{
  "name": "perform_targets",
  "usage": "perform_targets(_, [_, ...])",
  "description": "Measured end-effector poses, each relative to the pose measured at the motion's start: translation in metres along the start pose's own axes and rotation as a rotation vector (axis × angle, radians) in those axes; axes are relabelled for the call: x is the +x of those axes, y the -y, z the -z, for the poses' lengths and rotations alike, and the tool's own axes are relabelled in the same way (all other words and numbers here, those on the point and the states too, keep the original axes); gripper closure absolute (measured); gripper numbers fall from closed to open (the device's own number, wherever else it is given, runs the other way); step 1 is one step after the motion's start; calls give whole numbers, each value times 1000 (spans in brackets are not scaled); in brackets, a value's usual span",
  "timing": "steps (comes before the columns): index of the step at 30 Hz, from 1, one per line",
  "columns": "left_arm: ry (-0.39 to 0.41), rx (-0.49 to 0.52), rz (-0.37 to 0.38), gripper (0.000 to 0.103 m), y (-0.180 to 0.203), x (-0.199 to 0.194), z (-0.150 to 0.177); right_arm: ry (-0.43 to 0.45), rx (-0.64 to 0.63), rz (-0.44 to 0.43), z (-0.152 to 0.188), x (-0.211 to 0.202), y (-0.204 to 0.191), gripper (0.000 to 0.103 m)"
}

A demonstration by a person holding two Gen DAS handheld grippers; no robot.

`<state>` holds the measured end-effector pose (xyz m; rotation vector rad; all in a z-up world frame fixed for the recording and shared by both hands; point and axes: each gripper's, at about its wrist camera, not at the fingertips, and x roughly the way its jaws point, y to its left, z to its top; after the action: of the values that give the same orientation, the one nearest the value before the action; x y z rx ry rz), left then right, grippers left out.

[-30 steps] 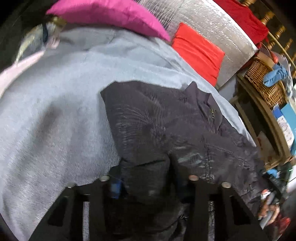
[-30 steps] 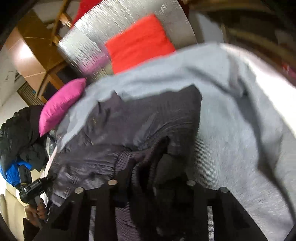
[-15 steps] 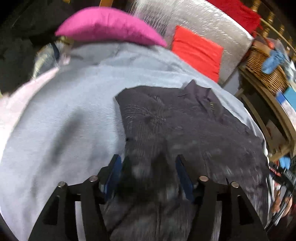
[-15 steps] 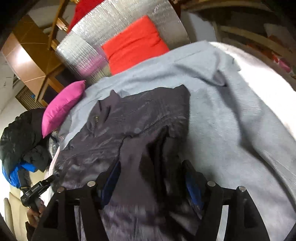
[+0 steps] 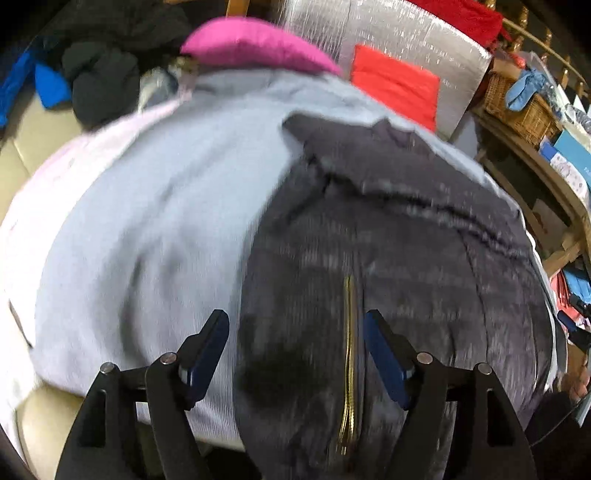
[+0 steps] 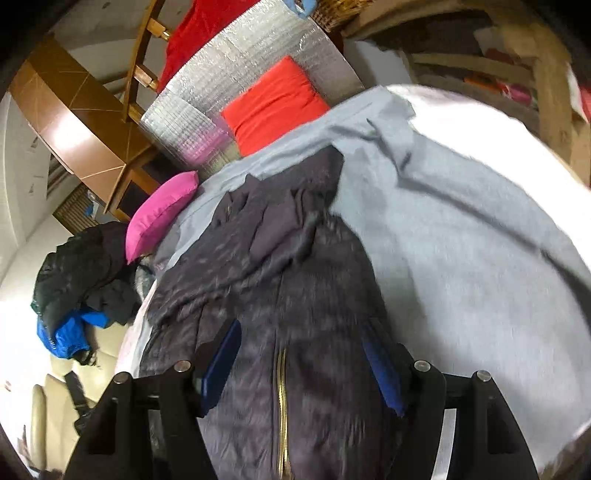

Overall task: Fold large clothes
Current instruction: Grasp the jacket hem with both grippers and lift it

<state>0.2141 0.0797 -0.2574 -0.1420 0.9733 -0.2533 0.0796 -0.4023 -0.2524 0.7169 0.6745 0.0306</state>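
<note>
A dark grey quilted jacket (image 5: 388, 258) with a gold zipper (image 5: 349, 347) lies folded on a light grey blanket (image 5: 155, 229). It also shows in the right wrist view (image 6: 295, 295), zipper (image 6: 281, 398) running toward me. My left gripper (image 5: 295, 328) is open and empty, above the jacket's near edge. My right gripper (image 6: 303, 343) is open and empty, its jaws spread over the jacket's near part. The jacket's sleeves are tucked out of sight.
A pink cushion (image 5: 255, 44) and a red cushion (image 5: 395, 81) lie beyond the blanket, against a silver foil panel (image 5: 399, 33). Dark and blue clothes (image 6: 77, 280) are piled on a cream sofa. A wicker basket (image 5: 517, 103) sits on wooden shelving at right.
Both grippers were shut on the jacket fabric a second ago. They have opened, let it drop flat on the blanket, and pulled back toward me.
</note>
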Motion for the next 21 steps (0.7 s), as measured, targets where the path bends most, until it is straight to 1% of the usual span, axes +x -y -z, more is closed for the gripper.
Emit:
perform_targets(1, [-26,-18,7,27,-3,3,7,-18,2,2,6,-2,1,31])
perform_targets(4, [-69,-69,67,28,-10,7,28,-68,9,2,27,-9,5,31])
perform_targets(6, [-57,-61,51,47,-11,2,36,-104,25,-20,42,-13,11,31])
perform_targets(7, [-46,-57,40,63,-11,0,39,-124,34,-19,48,-12,15,31])
perform_targets(8, [-22,-68,34,71,-15,-4,42,-146,39,-5,54,-11,19,31])
perform_targets(10, [-4,-93,24,76,-25,-9,48,-171,38,30,65,-11,26,31])
perform_targets(11, [-11,-116,15,75,-31,-9,52,-183,38,42,70,-10,28,31])
perform_targets(12, [-20,-134,26,75,-34,-10,55,-197,42,49,74,-9,30,31])
perform_targets(13, [-24,-150,40,75,-37,-12,58,-213,45,51,77,-8,31,31])
perform_targets(15, [-36,-164,55,58,-38,-18,65,-248,38,50,87,-6,31,31])
perform_targets(16, [-49,-169,64,36,-37,-19,68,-262,23,60,91,-6,29,31])
perform_targets(17, [-74,-174,85,25,-35,-20,74,-276,3,82,97,-6,28,31])
perform_targets(19, [-101,-163,99,24,-28,-16,83,-329,-32,129,111,-4,28,31])
perform_targets(20, [-120,-149,93,23,-24,-14,86,-351,-40,134,116,-1,28,31])
perform_targets(21, [-154,-137,78,23,-21,-8,91,-382,-52,136,124,2,29,31])
